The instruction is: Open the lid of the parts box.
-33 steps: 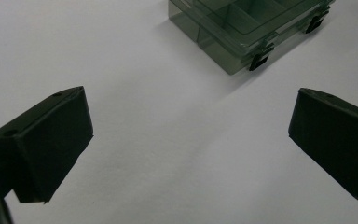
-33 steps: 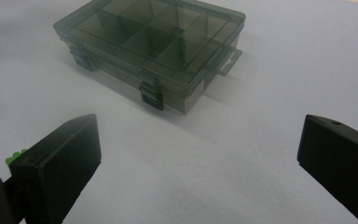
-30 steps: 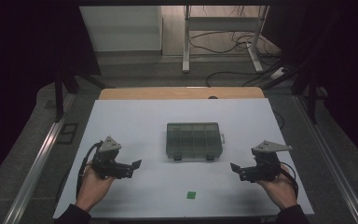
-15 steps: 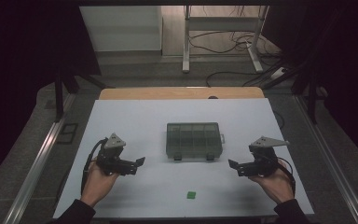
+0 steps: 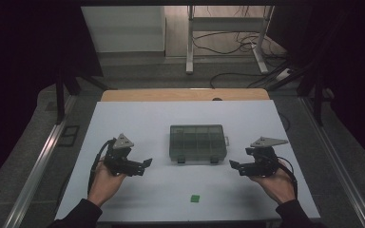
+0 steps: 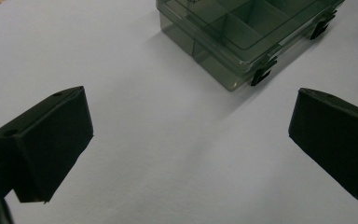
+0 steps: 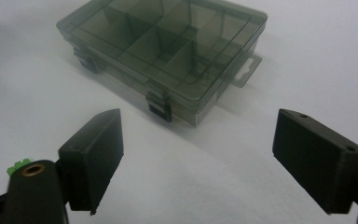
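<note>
A smoky see-through compartment box [image 5: 197, 142] lies shut in the middle of the white table [image 5: 138, 118], its two latches facing the near edge. My left gripper [image 5: 147, 162] hovers to its left, pointing right, and stands open with nothing between its fingers; the left gripper view has the box's corner [image 6: 242, 37] ahead of that gripper [image 6: 191, 135]. My right gripper [image 5: 232, 165] hovers to the box's right, pointing left. Its jaws have just been closing but still stand open and empty, seen in the right gripper view [image 7: 200, 149] facing the box [image 7: 168, 51]. A small green piece [image 5: 195, 198] lies near the front edge.
A wooden strip [image 5: 185, 95] borders the table's far edge. Metal rails [image 5: 38, 166] run along both sides. Beyond the table are a desk frame and cables on the floor [image 5: 228, 47]. Bare tabletop surrounds the box.
Both hands have edged slightly up the table and inward, bringing the grippers a little closer to the box. The box and the green piece have not moved.
</note>
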{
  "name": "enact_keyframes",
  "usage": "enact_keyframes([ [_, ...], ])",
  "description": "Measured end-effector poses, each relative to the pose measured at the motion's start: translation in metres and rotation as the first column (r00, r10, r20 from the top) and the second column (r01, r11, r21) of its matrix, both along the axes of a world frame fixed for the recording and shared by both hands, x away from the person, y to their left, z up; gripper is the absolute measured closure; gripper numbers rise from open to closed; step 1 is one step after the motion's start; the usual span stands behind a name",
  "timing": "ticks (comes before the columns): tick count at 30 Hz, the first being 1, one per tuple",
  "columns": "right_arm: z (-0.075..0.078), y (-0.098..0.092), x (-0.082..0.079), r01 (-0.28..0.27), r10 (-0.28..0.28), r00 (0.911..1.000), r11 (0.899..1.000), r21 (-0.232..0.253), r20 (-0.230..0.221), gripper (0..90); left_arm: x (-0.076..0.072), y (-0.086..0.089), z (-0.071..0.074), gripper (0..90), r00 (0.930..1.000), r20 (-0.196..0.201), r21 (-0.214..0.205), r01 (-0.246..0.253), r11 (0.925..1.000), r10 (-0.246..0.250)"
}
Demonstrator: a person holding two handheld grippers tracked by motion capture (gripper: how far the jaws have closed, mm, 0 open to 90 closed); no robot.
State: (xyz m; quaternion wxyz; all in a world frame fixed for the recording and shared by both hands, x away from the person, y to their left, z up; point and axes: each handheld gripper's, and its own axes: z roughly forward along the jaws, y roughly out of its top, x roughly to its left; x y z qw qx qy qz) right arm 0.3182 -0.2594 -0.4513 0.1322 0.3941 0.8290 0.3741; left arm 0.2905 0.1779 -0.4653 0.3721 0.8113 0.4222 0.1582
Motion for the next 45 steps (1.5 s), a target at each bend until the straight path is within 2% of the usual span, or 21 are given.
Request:
enact_keyframes([
  [5, -0.002, 0.001, 0.004, -0.014, 0.013, 0.9994, 1.0, -0.027, -0.031, 30.4, 0.003, -0.004, -0.001, 0.1, 1.0, -0.002, 0.006, 0.007, 1.0, -0.007],
  [14, -0.004, 0.003, 0.008, -0.044, 0.041, 0.9974, 0.998, -0.037, -0.06, 52.3, 0.008, -0.009, -0.002, 0.1, 0.9998, -0.004, 0.014, 0.019, 0.9997, -0.019],
  [18, -0.006, 0.004, 0.01, -0.056, 0.052, 0.9957, 0.997, -0.051, -0.076, 64.9, 0.01, -0.011, -0.002, 0.1, 0.9997, -0.003, 0.016, 0.023, 0.9996, -0.023],
  [20, -0.007, 0.005, 0.013, -0.069, 0.065, 0.9951, 0.996, -0.06, -0.075, 75.4, 0.011, -0.012, -0.003, 0.1, 0.9997, -0.004, 0.018, 0.025, 0.9995, -0.025],
  [21, -0.007, 0.005, 0.013, -0.069, 0.065, 0.9951, 0.996, -0.06, -0.075, 75.4, 0.011, -0.012, -0.003, 0.1, 0.9996, -0.004, 0.02, 0.026, 0.9995, -0.026],
  [26, -0.007, 0.007, 0.015, -0.084, 0.079, 0.9946, 0.994, -0.073, -0.067, 88.9, 0.013, -0.015, -0.003, 0.1, 0.9995, -0.004, 0.023, 0.031, 0.9993, -0.031],
  [28, -0.008, 0.009, 0.016, -0.083, 0.079, 0.9954, 0.993, -0.086, -0.054, 90.0, 0.014, -0.015, -0.004, 0.1, 0.9995, -0.003, 0.025, 0.031, 0.9992, -0.031],
  [36, -0.016, 0.015, 0.021, -0.091, 0.082, 0.9946, 0.986, -0.143, -0.064, 90.0, 0.016, -0.018, -0.004, 0.0, 0.9994, 0.001, 0.034, 0.034, 0.9989, -0.034],
  [45, -0.025, 0.018, 0.026, -0.104, 0.09, 0.9921, 0.981, -0.165, -0.087, 90.0, 0.019, -0.021, -0.004, 0.0, 0.9993, 0.005, 0.035, 0.037, 0.9987, -0.037],
])
